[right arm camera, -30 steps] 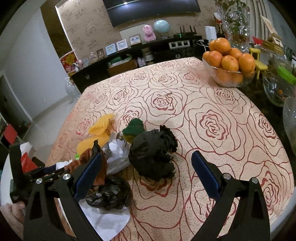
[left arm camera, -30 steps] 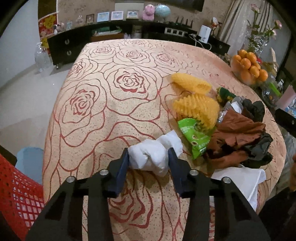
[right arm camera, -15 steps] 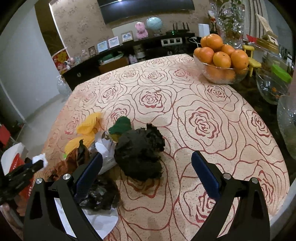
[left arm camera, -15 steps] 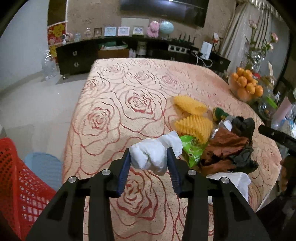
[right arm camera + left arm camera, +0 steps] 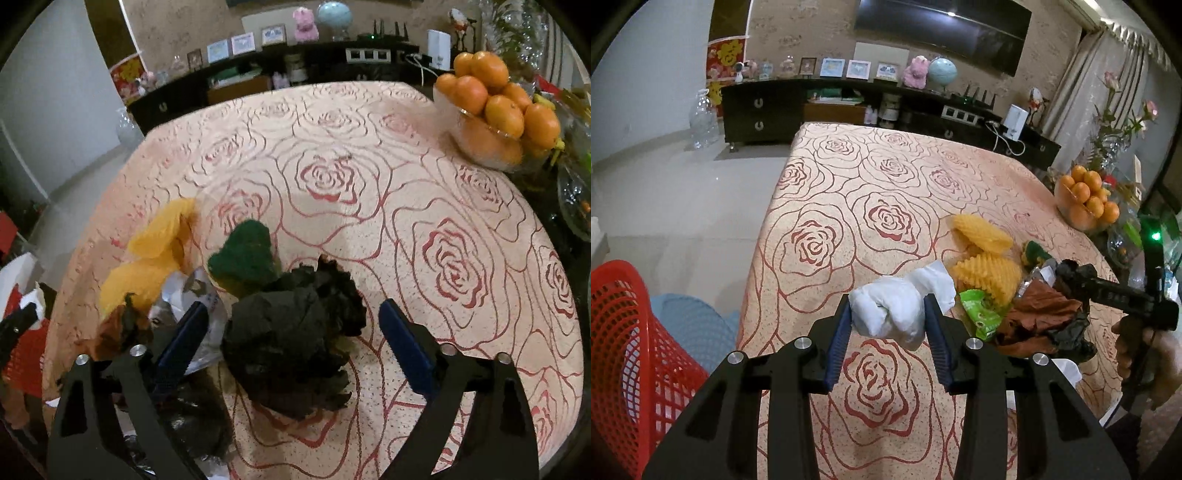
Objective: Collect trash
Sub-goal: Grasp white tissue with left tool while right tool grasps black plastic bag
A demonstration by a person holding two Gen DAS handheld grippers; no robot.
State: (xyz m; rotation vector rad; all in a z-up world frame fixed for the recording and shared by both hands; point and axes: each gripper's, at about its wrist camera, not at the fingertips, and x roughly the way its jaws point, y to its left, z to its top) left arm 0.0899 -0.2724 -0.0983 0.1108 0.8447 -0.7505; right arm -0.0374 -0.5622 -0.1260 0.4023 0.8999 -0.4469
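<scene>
Left claw [image 5: 888, 328] is clenched on a white paper wad [image 5: 894, 314], both blue pads pressed into its sides, low in the middle of the left wrist view, above the rose-patterned table [image 5: 849, 206]. At the lower left edge of that view stands a red mesh basket [image 5: 624, 339]. Right of the wad lie 2 yellow ridged wrappers [image 5: 986, 254], a green packet [image 5: 979, 314] and a brown crumple [image 5: 1038, 314]. At the far right a hand [image 5: 1145, 350] carries the other tool.

In the right wrist view the right claw [image 5: 291, 336] has just been closing, yet its pads stand clear on either side of a black crumpled wad [image 5: 291, 343] lying on the table at centre bottom, not pressing it. A dark green scrap [image 5: 247, 258] touches the wad's upper left. A bowl of oranges [image 5: 495, 110] sits at the upper right.
</scene>
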